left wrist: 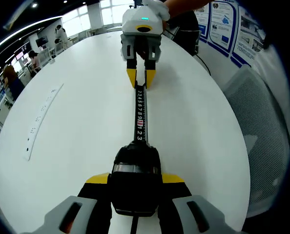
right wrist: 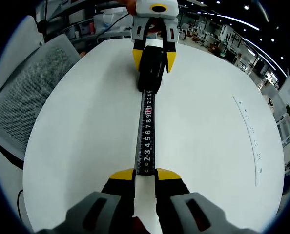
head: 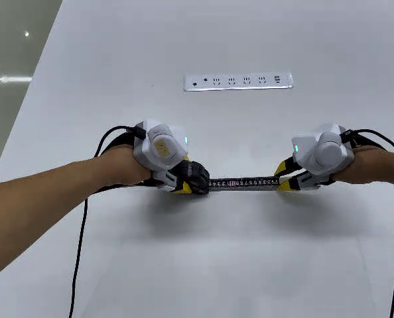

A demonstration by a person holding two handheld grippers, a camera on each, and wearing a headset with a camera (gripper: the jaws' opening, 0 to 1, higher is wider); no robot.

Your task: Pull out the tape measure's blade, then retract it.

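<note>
Your left tongs [head: 184, 184] are closed around the black tape measure [head: 196, 177], held low over the white desk [head: 210, 258]. The blade [head: 243, 182] is drawn out of the case to the right in a straight line, numbered face up. Your right tongs [head: 284, 180] pinch the blade's free end between their yellow tips. A white power strip [head: 238, 81] lies well apart, farther back on the desk.

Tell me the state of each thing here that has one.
Left claw: shut on black tape measure case.
Right claw: shut on the end of the dark numbered blade.
Blade: partly pulled out, stretched between the claws.
White power strip: lying flat, nothing plugged in.
</note>
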